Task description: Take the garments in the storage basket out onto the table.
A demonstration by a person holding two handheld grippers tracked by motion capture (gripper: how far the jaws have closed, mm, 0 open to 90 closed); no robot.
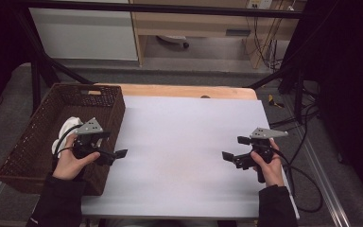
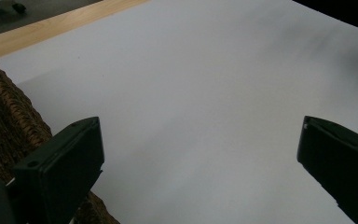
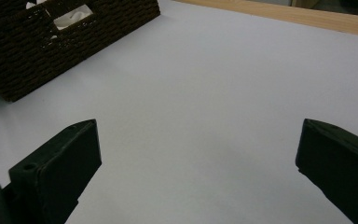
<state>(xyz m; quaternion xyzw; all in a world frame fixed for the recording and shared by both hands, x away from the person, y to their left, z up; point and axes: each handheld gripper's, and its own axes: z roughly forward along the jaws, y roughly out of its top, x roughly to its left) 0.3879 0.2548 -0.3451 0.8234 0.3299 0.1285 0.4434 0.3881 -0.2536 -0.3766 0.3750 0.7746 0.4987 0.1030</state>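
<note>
While both jaws are gaping empty, the left gripper (image 1: 108, 144) at lower left should be dipping squarely toward the white cloth (image 1: 66, 130) in the basket (image 1: 23, 142), the right gripper (image 1: 238, 149) waiting.

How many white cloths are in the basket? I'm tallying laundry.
1: a white cloth lies in the woven basket at the table's left; more may be hidden under it.

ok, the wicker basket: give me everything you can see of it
The basket is dark brown woven wicker, rectangular, with a cut-out handle slot in its end wall. It sits upright at the table's left edge, partly overhanging the white sheet. A white cloth lies inside. The left gripper, jaws open, is held at its near right wall.
</note>
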